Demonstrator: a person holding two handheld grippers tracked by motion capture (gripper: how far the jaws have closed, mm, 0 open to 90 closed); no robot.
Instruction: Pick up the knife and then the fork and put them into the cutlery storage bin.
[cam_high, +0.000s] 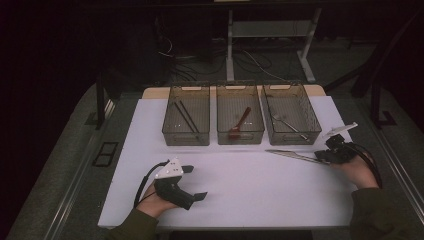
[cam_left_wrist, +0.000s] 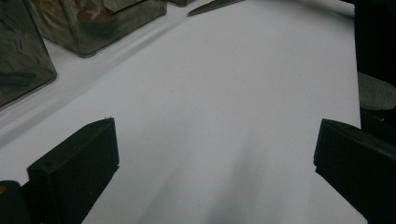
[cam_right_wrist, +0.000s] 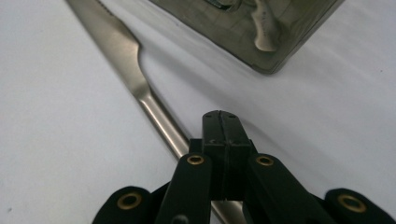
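Note:
A metal table knife (cam_high: 292, 155) lies on the white table, blade pointing left, in front of the right bin. My right gripper (cam_high: 322, 156) sits at its handle end. In the right gripper view the jaws (cam_right_wrist: 220, 122) are shut against each other and the knife's handle (cam_right_wrist: 159, 119) runs slantwise beneath them; I cannot tell whether it is gripped. My left gripper (cam_high: 194, 183) rests on the table near the front left, open, with nothing but bare table between its jaws (cam_left_wrist: 215, 154).
Three clear bins stand in a row at the back: the left bin (cam_high: 186, 135) holds dark chopsticks, the middle bin (cam_high: 240, 136) a red spoon (cam_high: 241, 122), the right bin (cam_high: 292, 136) metal cutlery (cam_high: 287, 122). The table's front edge (cam_high: 225, 225) is close to both hands.

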